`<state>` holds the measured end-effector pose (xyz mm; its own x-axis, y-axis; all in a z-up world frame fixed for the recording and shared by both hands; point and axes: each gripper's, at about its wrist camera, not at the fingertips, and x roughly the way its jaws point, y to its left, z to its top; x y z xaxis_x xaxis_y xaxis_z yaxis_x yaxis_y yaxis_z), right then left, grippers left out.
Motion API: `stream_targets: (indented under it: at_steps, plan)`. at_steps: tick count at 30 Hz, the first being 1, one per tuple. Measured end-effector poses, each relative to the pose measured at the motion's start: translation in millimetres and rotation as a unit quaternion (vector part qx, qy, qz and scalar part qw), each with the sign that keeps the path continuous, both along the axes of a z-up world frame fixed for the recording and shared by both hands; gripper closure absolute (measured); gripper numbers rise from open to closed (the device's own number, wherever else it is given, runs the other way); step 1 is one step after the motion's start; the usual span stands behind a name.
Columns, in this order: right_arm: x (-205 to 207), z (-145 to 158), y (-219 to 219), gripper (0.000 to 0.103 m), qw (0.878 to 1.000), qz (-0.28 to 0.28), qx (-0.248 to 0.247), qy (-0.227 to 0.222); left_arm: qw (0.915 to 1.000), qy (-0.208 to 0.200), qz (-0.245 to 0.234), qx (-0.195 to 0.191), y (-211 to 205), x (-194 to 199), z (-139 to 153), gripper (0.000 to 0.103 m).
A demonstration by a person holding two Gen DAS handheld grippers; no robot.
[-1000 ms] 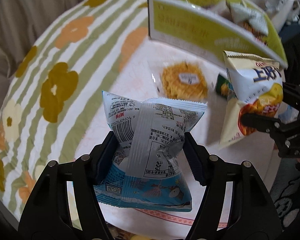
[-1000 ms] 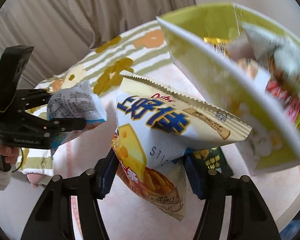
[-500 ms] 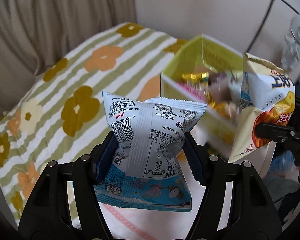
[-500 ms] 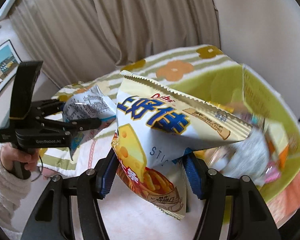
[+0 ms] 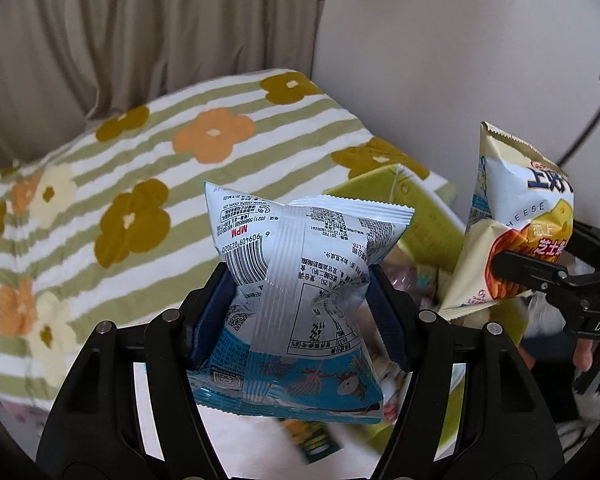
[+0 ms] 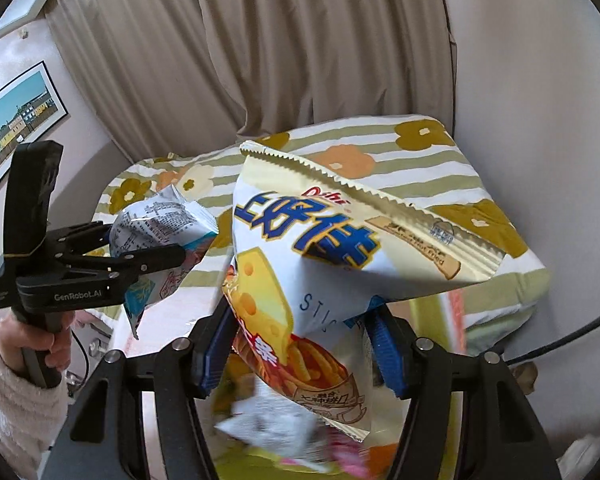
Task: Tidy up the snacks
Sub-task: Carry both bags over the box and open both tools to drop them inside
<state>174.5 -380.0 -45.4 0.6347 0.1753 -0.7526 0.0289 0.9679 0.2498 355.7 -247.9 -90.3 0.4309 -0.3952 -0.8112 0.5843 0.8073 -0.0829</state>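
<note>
My left gripper (image 5: pixel 298 316) is shut on a blue-and-white snack bag (image 5: pixel 300 300), its printed back facing the camera. In the right wrist view that left gripper (image 6: pixel 148 248) shows at the left, held by a hand in a fluffy white sleeve, with the same bag (image 6: pixel 160 232). My right gripper (image 6: pixel 296 348) is shut on a cream cheese-stick bag (image 6: pixel 320 264); the left wrist view shows this bag (image 5: pixel 512 232) at the right. Both bags hang above a yellow-green box (image 5: pixel 420 208) that holds several snacks (image 6: pixel 268 428), blurred below.
A bed with a green-striped flowered cover (image 5: pixel 120 200) lies behind. Beige curtains (image 6: pixel 280 60) and a white wall (image 5: pixel 460 60) close the back. A framed picture (image 6: pixel 16 116) hangs at the left. A small green packet (image 5: pixel 312 440) lies on the pale surface below.
Both grippers have risen and tilted up with their bags. The yellow-green box has slid from the upper part of the views to beneath the bags; curtains and wall now fill the background.
</note>
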Motion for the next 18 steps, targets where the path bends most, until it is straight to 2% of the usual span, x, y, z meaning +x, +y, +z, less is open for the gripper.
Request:
stream_targets:
  at_steps: [7, 9, 10, 11, 18]
  plan:
    - [13.3, -11.0, -41.1, 0.045, 1.000, -0.006, 0.017, 0.015, 0.9988, 0.045, 0.023, 0.000, -39.7, 21.1, -30.5, 0.036]
    - [16.5, -15.9, -48.1, 0.045, 1.000, -0.011, 0.021, 0.020, 0.9983, 0.053, 0.022, 0.008, -47.7, 27.1, -40.7, 0.026]
    - [17.5, -17.2, -50.3, 0.045, 0.999, -0.012, 0.023, 0.023, 0.9981, 0.055, 0.023, 0.017, -51.5, 29.3, -45.2, 0.014]
    - [17.8, -19.4, -52.1, 0.045, 0.999, -0.014, 0.027, 0.027, 0.9979, 0.053, 0.025, 0.027, -55.1, 29.9, -49.8, 0.011]
    - [21.7, -26.8, -59.7, 0.045, 0.998, -0.013, 0.037, 0.042, 0.9974, 0.047, 0.032, 0.045, -51.0, 18.3, -58.3, 0.011]
